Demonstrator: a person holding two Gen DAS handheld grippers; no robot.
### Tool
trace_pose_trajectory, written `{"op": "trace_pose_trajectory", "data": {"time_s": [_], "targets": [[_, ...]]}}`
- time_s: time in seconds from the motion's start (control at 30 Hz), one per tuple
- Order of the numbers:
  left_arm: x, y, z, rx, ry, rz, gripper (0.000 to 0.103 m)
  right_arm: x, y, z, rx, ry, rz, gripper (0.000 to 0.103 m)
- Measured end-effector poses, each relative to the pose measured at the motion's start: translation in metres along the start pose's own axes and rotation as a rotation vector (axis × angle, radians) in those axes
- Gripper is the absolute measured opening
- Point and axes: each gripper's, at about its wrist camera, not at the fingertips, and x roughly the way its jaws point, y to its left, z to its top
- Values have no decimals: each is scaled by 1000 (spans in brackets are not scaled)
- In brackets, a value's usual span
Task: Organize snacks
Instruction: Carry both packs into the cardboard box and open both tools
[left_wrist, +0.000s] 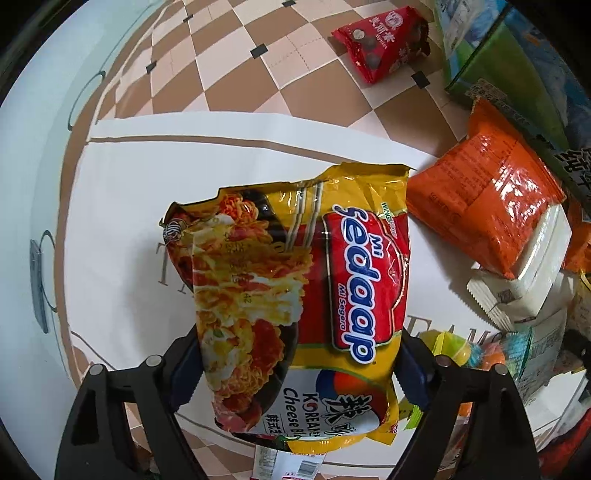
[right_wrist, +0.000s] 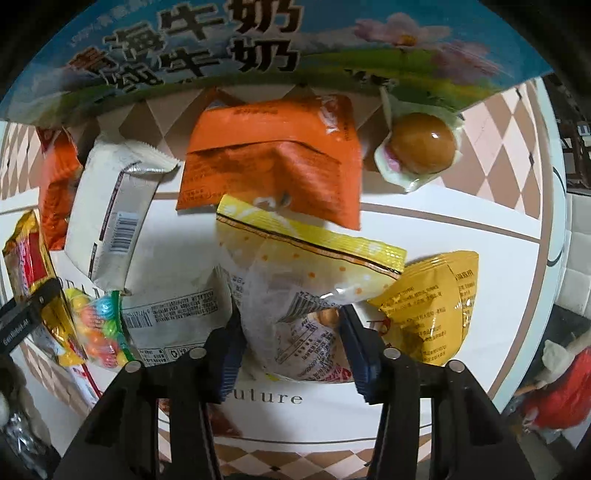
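A: What is your left gripper (left_wrist: 295, 373) gripping?

B: It's clamped on the noodle packet (left_wrist: 295, 295), lifted above the white sheet (left_wrist: 122, 229), probably for sorting.

A: And your right gripper (right_wrist: 291, 347)?

B: Clenched on the white-and-yellow pouch (right_wrist: 295, 288) lying among the orange packet (right_wrist: 273, 155) and yellow bag (right_wrist: 432, 302), likely to lift it clear.

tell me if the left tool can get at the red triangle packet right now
Probably not yet: the left tool is shut on the noodle packet. The red triangle packet lies apart on bare floor, nothing covering it.
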Motion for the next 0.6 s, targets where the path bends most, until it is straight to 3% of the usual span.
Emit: {"op": "trace_pose_trajectory", "data": {"time_s": [0.3,0.6], "targets": [[-23,11,-16,-5,-70,-5,87,-33,-25,-14,26,-52,65,43],[-99,5,-22,46,-181,-60,87,-107,-55,-26,54,-146,205,43]]}}
